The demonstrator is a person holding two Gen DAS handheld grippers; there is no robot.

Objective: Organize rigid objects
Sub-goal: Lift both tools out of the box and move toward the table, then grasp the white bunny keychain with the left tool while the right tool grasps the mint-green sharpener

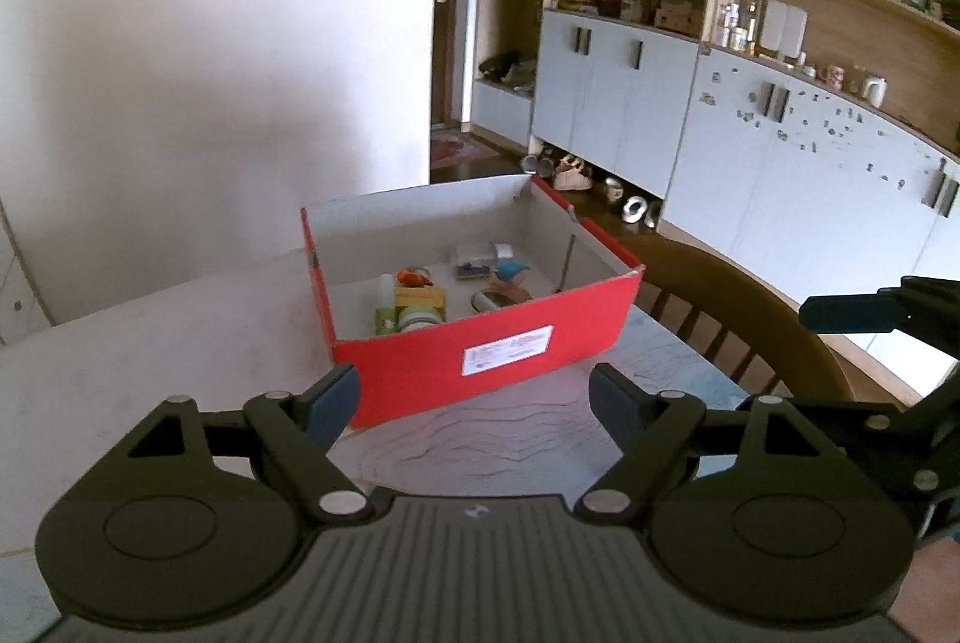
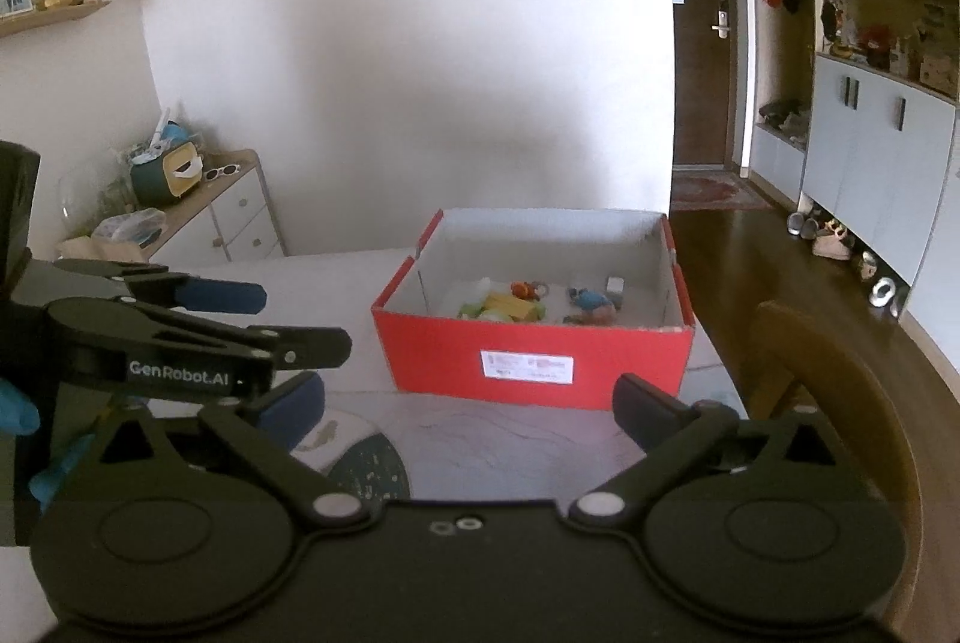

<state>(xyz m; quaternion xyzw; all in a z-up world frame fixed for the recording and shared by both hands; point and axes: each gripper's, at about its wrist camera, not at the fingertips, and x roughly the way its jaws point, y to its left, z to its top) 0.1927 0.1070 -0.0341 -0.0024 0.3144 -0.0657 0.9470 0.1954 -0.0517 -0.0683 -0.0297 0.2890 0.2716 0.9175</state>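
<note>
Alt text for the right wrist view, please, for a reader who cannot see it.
An open red box of small items sits on a pale table, straight ahead of the open, empty right gripper. The left gripper, also open, reaches in from the left edge; a wooden chair stands at the right.

One red box [image 2: 534, 343] on one table [image 1: 150, 343], one wooden chair [image 1: 750, 307] alongside, two grippers; the box's small items are too jumbled to count.
</note>
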